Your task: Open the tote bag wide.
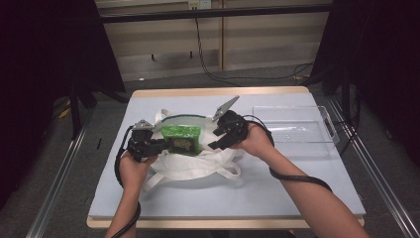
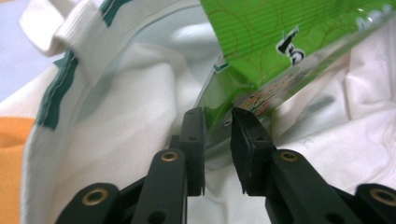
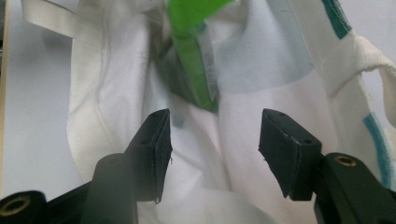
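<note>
At the centre of the high view, a green snack packet (image 1: 181, 139) stands in the mouth of a white tote bag (image 1: 198, 166) on the counter (image 1: 277, 193); its lower part is hidden by cloth. The left hand-held gripper (image 2: 217, 122) straddles the packet's clear edge, jaws slightly parted, contact hard to judge. The right hand-held gripper (image 3: 215, 135) gapes wide over cloth, holding nothing.

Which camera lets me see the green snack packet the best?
The high view: there the whole green packet stands in the white bag between the left gripper and the right gripper. The left gripper view gives a close look at one corner between its jaws. The right gripper view catches a narrow edge.
</note>
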